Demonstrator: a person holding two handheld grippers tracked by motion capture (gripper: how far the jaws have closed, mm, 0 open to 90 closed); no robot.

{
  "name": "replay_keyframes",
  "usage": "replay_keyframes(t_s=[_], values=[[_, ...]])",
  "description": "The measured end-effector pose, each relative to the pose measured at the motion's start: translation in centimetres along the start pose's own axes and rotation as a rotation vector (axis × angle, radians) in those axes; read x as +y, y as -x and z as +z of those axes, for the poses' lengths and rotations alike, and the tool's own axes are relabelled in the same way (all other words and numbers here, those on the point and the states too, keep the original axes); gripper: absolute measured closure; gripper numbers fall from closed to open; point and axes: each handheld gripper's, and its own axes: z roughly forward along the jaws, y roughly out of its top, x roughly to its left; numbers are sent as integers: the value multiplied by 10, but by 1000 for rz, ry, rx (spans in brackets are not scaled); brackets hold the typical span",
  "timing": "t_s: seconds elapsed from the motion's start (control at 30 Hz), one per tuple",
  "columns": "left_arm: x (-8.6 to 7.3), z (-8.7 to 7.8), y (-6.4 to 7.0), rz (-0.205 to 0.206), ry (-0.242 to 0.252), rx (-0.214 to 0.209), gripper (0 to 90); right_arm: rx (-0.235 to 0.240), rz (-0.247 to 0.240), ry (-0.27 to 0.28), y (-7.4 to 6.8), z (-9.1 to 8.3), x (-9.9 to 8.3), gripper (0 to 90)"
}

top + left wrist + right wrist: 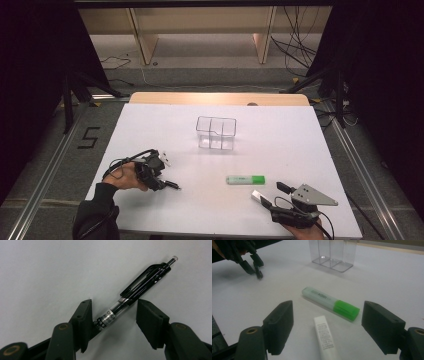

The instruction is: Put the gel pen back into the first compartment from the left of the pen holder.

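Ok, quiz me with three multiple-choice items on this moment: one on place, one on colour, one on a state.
1. Where does the pen lie?
A. between the left gripper's jaws
B. inside the clear holder
C. on the floor

2. What colour is the highlighter's cap?
A. red
B. green
C. blue

3. How do the right gripper's jaws stand?
A. shut on the highlighter
B. shut on the white tube
C. open, with the white tube between them

Answers:
1 A: the left gripper view shows the pen on the table, crossing between the open jaws.
2 B: the right gripper view shows a bright green cap.
3 C: both jaws stand wide apart, clear of the tube.
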Motion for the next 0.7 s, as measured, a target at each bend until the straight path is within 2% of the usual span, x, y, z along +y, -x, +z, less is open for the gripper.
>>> replay_keyframes(t_s=[0.27,0.7], values=[[1,0,-2,15,-9,-36,535,5,3,-7,0,1,0,267],[4,-2,5,109,-35,-58,744,1,7,-3,1,0,0,267]])
